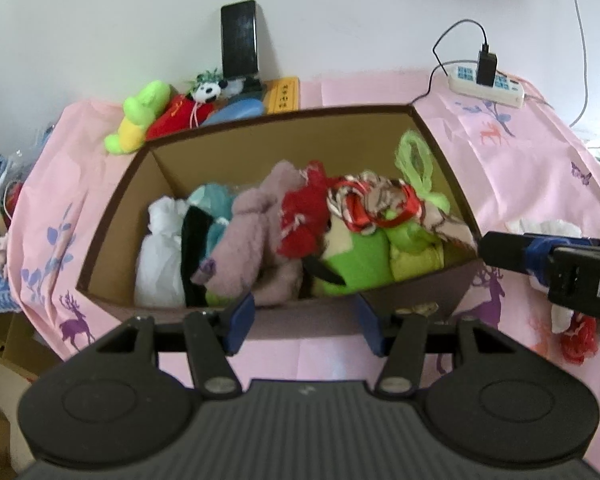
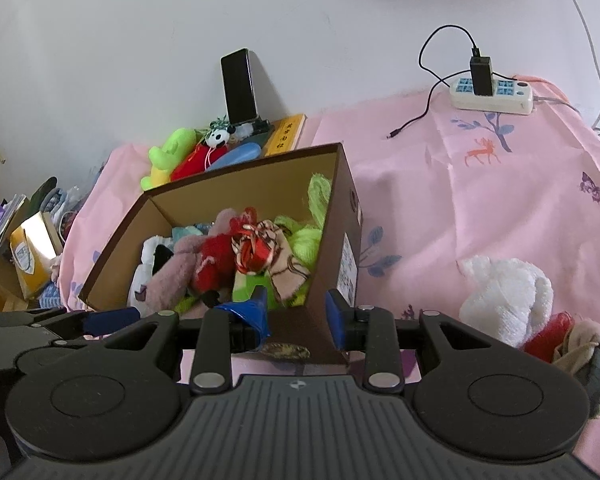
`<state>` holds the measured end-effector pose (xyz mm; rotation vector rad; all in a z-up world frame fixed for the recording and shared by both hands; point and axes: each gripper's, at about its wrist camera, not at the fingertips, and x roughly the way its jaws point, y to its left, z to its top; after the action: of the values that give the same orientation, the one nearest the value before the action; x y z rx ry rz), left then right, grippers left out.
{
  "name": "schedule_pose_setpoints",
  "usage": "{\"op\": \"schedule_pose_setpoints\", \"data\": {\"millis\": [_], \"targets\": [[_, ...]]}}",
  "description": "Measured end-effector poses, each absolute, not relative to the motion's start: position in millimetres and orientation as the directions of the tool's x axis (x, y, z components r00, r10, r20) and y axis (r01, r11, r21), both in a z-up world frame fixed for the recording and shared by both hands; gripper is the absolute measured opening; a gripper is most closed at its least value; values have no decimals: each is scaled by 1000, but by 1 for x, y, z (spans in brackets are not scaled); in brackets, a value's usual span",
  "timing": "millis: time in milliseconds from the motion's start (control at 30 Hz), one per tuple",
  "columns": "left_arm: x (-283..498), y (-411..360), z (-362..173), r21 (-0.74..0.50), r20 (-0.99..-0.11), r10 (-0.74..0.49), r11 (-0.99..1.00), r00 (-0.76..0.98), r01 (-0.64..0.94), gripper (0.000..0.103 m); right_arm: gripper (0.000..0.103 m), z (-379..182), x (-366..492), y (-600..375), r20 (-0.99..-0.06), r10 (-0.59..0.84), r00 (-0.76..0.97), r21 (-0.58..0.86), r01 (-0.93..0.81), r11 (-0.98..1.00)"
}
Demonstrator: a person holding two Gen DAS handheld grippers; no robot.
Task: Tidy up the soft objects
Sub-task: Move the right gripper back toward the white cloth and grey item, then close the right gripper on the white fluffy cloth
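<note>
Left wrist view: left gripper [image 1: 305,322] spread, empty, at near wall of cardboard box [image 1: 112,216] — box packed with soft toys [image 1: 260,236]. Right gripper [image 1: 556,256] beside box's right wall.

Right wrist view: right gripper [image 2: 296,314] spread, straddling box's near right corner; white plush [image 2: 504,296] lies right of box on pink cloth [image 2: 480,200].

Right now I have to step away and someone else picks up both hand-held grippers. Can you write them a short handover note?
Left hand-held gripper: open, empty, at the near wall of the brown cardboard box.
Right hand-held gripper: open, empty, at the box's near right corner.
Done: box holds many soft items, including a mauve fleece plush and a red yarn bundle.
Left: white terry towel bundle and red piece on the pink cloth; green plush toy behind the box.
</note>
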<state>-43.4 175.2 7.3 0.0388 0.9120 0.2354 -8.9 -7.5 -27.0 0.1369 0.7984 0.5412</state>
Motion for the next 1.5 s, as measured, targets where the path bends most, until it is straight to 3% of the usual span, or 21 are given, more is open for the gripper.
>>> {"op": "schedule_pose_setpoints", "data": {"millis": [1500], "targets": [[-18, 55, -51, 124, -873, 99, 992, 477, 22, 59, 16, -67, -12, -122, -697, 419, 582, 366, -214, 906]]}}
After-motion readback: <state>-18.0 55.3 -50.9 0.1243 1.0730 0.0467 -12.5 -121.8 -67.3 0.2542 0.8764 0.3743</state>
